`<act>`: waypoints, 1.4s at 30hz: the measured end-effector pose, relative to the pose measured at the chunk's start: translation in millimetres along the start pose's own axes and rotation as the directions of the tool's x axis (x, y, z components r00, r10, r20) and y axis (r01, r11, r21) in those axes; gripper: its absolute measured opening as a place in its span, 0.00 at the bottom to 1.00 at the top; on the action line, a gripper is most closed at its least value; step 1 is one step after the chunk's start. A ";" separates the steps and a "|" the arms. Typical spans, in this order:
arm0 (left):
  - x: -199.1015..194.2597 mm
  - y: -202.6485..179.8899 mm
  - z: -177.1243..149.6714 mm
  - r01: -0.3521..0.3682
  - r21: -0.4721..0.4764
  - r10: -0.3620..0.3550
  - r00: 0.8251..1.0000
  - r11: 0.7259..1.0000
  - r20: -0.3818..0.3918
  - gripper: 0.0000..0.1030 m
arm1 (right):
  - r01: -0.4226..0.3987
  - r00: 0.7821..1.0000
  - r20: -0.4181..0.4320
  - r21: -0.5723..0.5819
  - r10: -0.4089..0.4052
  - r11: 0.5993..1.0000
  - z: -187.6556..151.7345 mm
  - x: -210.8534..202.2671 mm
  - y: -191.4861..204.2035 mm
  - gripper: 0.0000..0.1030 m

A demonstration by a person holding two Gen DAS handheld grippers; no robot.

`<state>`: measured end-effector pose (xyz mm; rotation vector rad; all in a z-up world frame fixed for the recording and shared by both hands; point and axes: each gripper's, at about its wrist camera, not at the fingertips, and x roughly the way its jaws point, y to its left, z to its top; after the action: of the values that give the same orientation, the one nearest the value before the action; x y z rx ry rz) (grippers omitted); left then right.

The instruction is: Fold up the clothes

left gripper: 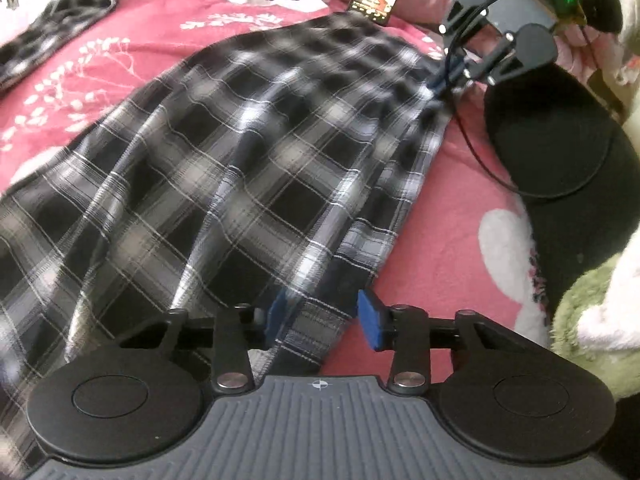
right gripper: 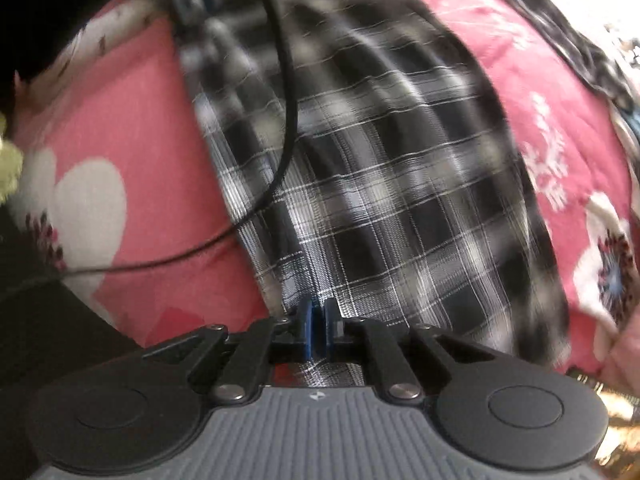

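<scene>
Right claw pinches skirt hem; left claw gapes at six o'clock, released. Risk: thin pinch slips, fold skews.

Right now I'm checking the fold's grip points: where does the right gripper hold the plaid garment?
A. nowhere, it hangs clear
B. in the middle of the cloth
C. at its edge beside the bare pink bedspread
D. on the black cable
C: in the right wrist view the right gripper pinches the plaid garment at its border, next to the pink bedspread.
</scene>
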<state>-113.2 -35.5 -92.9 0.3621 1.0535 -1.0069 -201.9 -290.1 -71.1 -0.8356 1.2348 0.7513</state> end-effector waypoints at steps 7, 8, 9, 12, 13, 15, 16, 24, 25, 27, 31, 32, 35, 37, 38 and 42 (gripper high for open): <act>4.1 -7.8 -4.4 -0.045 0.062 0.047 0.999 0.997 -0.021 0.24 | 0.029 0.999 -0.012 -0.052 -0.030 0.998 2.9 -0.8 4.5 0.17; 3.6 -10.6 -4.6 -0.054 0.084 0.056 0.998 0.995 -0.024 0.24 | 0.031 0.999 -0.011 -0.051 -0.032 0.998 2.4 -0.5 4.4 0.18; 3.2 -13.4 -4.7 -0.062 0.106 0.065 0.998 0.992 -0.027 0.25 | 0.031 0.999 -0.010 -0.050 -0.032 0.998 2.0 0.2 4.2 0.18; 2.8 -15.8 -5.6 -0.078 0.127 0.082 0.996 0.989 -0.030 0.27 | 0.022 1.000 -0.009 -0.039 -0.022 0.999 1.2 2.7 3.4 0.18; 3.5 -15.5 -5.9 -0.081 0.126 0.086 0.996 0.989 -0.030 0.27 | 0.017 1.000 -0.007 -0.036 -0.017 0.999 0.9 2.9 2.9 0.17; 4.9 -15.9 -6.7 -0.088 0.123 0.091 0.996 0.989 -0.022 0.28 | 0.003 1.000 -0.005 -0.030 -0.003 1.000 0.5 2.2 2.6 0.08; 5.4 -16.8 -6.2 -0.092 0.123 0.094 0.995 0.988 -0.016 0.28 | -0.002 1.000 -0.005 -0.030 0.002 1.000 0.6 1.0 3.1 0.03; -5.0 -17.8 -9.5 -0.084 0.121 0.078 0.996 0.989 0.051 0.01 | 0.052 0.999 0.006 -0.083 -0.051 0.995 -0.3 -36.1 12.9 0.02; -8.5 -17.7 -9.7 -0.071 0.127 0.064 0.996 0.989 0.055 0.01 | 0.056 0.998 0.007 -0.089 -0.056 0.994 0.0 -39.9 14.6 0.02; -13.3 -18.3 -8.7 -0.042 0.130 0.035 0.998 0.991 0.061 0.01 | 0.050 0.999 0.002 -0.103 -0.050 0.993 1.0 -42.8 17.8 0.02; -18.3 -17.8 -7.8 0.018 0.123 -0.025 0.998 0.992 0.058 0.01 | 0.013 0.999 -0.046 -0.146 -0.020 0.989 -2.4 -38.4 20.5 0.01; -18.6 -17.7 -8.0 0.032 0.124 -0.039 0.998 0.992 0.053 0.00 | 0.004 0.998 -0.054 -0.155 -0.012 0.988 -1.3 -35.6 21.8 0.01; -18.0 -18.4 -8.5 0.071 0.131 -0.076 0.997 0.989 0.033 0.00 | -0.017 0.997 -0.079 -0.180 0.003 0.983 1.7 -28.7 23.6 0.01; -15.2 -19.4 -9.0 0.088 0.142 -0.090 0.996 0.986 0.012 0.00 | -0.031 0.994 -0.105 -0.205 0.009 0.978 1.4 -26.0 28.9 0.01; -13.8 -19.9 -9.2 0.096 0.147 -0.097 0.995 0.985 0.002 0.00 | -0.035 0.993 -0.116 -0.218 0.010 0.975 1.3 -23.5 30.0 0.01; -2.2 -21.9 -11.4 0.111 0.173 -0.104 0.994 0.979 -0.045 0.01 | -0.068 0.986 -0.164 -0.216 0.032 0.974 4.1 -6.8 30.2 0.02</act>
<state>-137.8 -38.2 -92.2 0.4723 1.0278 -1.1985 -226.9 -271.6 -67.9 -1.0672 1.3345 0.8875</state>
